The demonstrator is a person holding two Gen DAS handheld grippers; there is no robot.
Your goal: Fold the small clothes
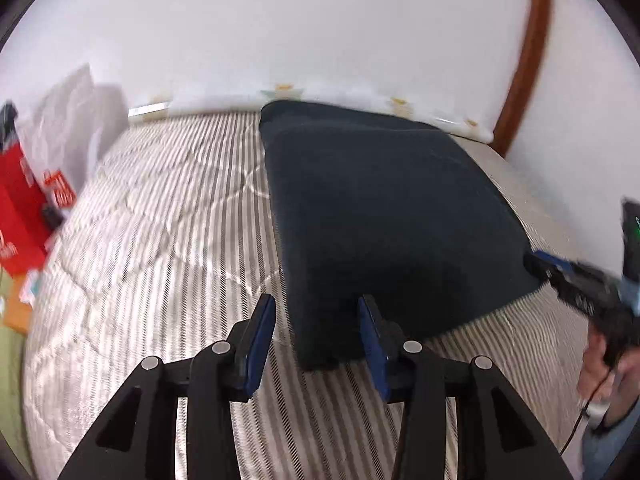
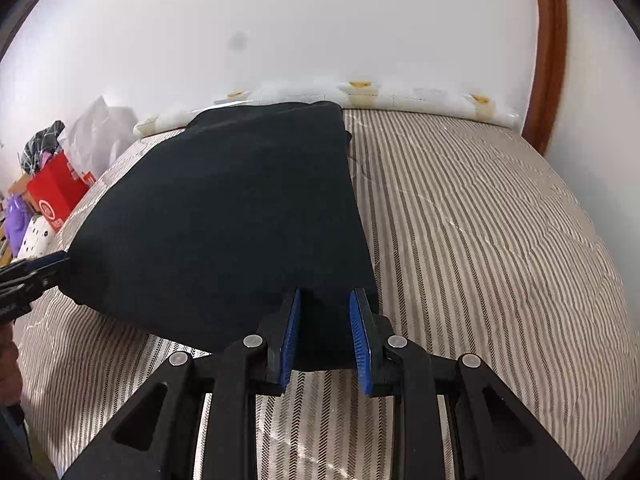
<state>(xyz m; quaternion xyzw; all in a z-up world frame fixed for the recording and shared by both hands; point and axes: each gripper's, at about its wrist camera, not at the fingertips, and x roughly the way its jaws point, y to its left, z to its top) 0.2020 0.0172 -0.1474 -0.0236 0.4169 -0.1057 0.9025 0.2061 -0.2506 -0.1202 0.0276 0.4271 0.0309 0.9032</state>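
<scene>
Left hand-held gripper parted beside dark garment; right hand-held gripper clamped on it. Red box lettering blurred, unreadable.

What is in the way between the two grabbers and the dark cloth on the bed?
Nothing visible. The dark cloth lies on the striped bed cover, and its near corners already sit inside both sets of jaws: the left gripper at one corner, the right gripper at the other. Only cloth lies between the jaws.
</scene>
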